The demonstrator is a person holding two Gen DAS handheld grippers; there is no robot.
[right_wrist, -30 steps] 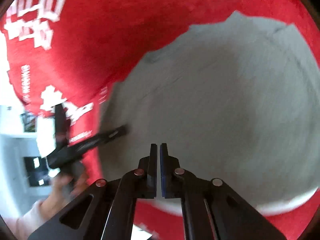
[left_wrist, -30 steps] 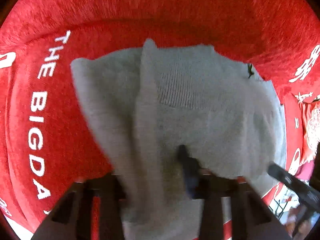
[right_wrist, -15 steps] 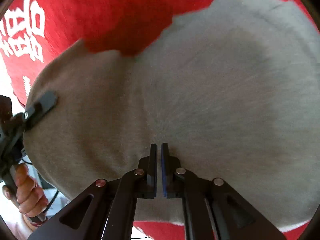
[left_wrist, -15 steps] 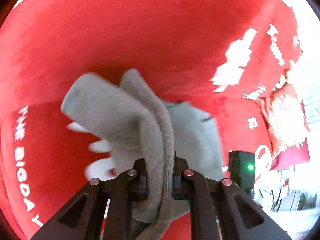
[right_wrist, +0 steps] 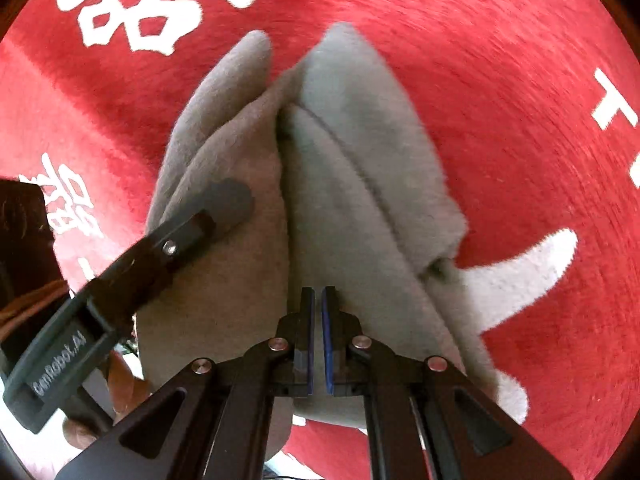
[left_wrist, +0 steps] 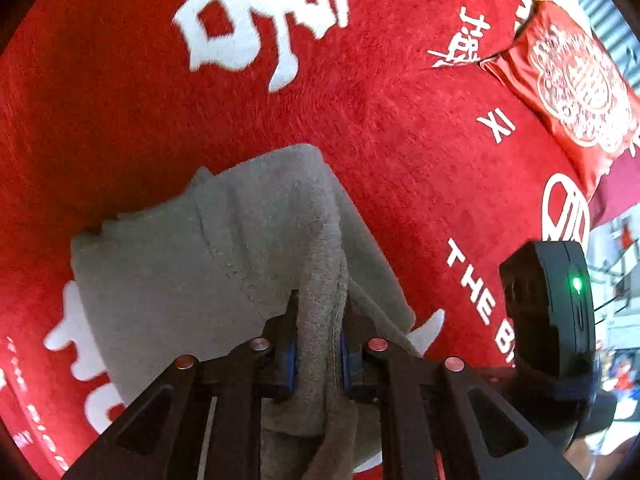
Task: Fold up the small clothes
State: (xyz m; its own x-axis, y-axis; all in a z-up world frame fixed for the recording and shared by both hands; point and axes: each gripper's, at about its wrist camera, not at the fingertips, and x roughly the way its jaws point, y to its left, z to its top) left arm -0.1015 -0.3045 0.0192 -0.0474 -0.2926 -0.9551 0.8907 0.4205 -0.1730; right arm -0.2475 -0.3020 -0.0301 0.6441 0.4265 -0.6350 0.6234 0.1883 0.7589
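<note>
A small grey knit garment (left_wrist: 200, 260) hangs bunched and folded over a red cloth (left_wrist: 400, 160) with white lettering. My left gripper (left_wrist: 318, 320) points steeply down and is shut on a thick fold of it, the fabric squeezed between the blue pads. In the right wrist view the same garment (right_wrist: 360, 160) droops in two lobes, and one of the left gripper's fingers (right_wrist: 222, 204) presses on its left side. My right gripper (right_wrist: 318, 316) sits just in front of the garment, shut, with nothing between its pads.
The red cloth (right_wrist: 520, 80) fills both views. A red pennant with a white round emblem (left_wrist: 576, 76) lies at the upper right. A black unit with a green light (left_wrist: 548, 312) is close on the right. A person's hand (right_wrist: 116, 384) holds the left gripper's handle.
The garment lay spread on the red cloth; now it is gathered, pinched in the left gripper and carried sideways, hanging folded. The right gripper moved across the garment and stayed shut.
</note>
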